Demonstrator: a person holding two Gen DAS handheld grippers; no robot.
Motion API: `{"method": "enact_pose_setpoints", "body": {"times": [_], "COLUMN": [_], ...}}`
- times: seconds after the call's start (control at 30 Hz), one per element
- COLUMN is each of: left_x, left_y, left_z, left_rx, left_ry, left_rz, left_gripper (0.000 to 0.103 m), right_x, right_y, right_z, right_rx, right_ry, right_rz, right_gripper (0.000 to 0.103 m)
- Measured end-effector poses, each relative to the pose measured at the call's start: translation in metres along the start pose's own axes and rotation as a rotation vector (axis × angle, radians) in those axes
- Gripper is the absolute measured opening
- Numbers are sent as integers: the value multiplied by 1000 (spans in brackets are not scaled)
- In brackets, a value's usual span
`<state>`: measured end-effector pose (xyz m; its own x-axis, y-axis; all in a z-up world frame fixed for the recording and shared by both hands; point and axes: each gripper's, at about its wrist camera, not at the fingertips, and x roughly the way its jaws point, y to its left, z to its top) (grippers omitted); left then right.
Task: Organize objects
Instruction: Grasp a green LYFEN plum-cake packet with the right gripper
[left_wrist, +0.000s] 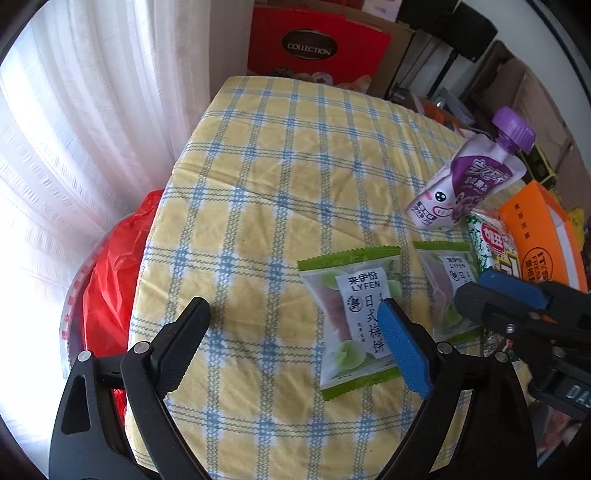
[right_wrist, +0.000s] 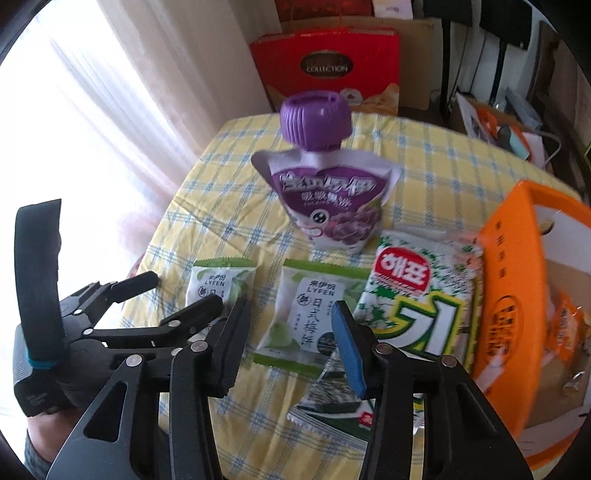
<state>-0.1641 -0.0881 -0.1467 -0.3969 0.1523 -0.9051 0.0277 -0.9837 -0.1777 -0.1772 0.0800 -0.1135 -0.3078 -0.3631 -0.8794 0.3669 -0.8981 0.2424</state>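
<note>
Two green LYFEN snack packets lie flat on the yellow-and-blue checked cloth (left_wrist: 280, 177). My left gripper (left_wrist: 291, 310) hangs open and wide over the cloth, its blue pad above the left packet (left_wrist: 351, 317). My right gripper (right_wrist: 290, 314) is open with a narrower gap, just over the right packet (right_wrist: 303, 317), and no pad presses on it. In the left wrist view the right gripper (left_wrist: 474, 286) covers part of that packet (left_wrist: 443, 280). The left gripper (right_wrist: 188, 290) hovers beside the left packet (right_wrist: 221, 284).
A purple-capped pouch (right_wrist: 325, 192) sits behind the packets and a seaweed pack (right_wrist: 417, 299) to their right. An open orange box (right_wrist: 509, 295) borders the right side. A red bag (left_wrist: 110, 277) lies beyond the left table edge. A red box (left_wrist: 314, 48) stands at the back.
</note>
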Motion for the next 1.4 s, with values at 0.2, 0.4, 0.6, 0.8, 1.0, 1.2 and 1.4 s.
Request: {"method": "enact_pose_setpoints", "body": {"times": [0.2,0.4,0.6,0.8,1.0,1.2,1.4], "left_x": [-4,-4,-3,-8,-10,-8,-5], "left_y": [6,7,11,24,26,12,-7], "left_z": [1,0,0,0,2,2,2], "left_rx": [-5,-10,-30,-61,-63,-51,-31], "left_ry": [-2,6,7,-3,-9,4,13], "left_rz": [-1,-25,-14,-14,-15,-36,-42], "left_gripper": [90,90,90,91,91,91,91], "right_x": [4,9,14,26,24,9,-16], "right_y": [-4,-13,-8,1,9,4,-10], "right_z": [-2,-3,-2,-4,-10,-13,-6], "right_rx": [11,35,45,9,-45,-34,12], "right_ry": [26,57,45,39,17,-11,-55], "right_rz": [-66,-95,-87,-127,-188,-145,-80], "right_gripper": [46,56,71,73,50,43,43]}}
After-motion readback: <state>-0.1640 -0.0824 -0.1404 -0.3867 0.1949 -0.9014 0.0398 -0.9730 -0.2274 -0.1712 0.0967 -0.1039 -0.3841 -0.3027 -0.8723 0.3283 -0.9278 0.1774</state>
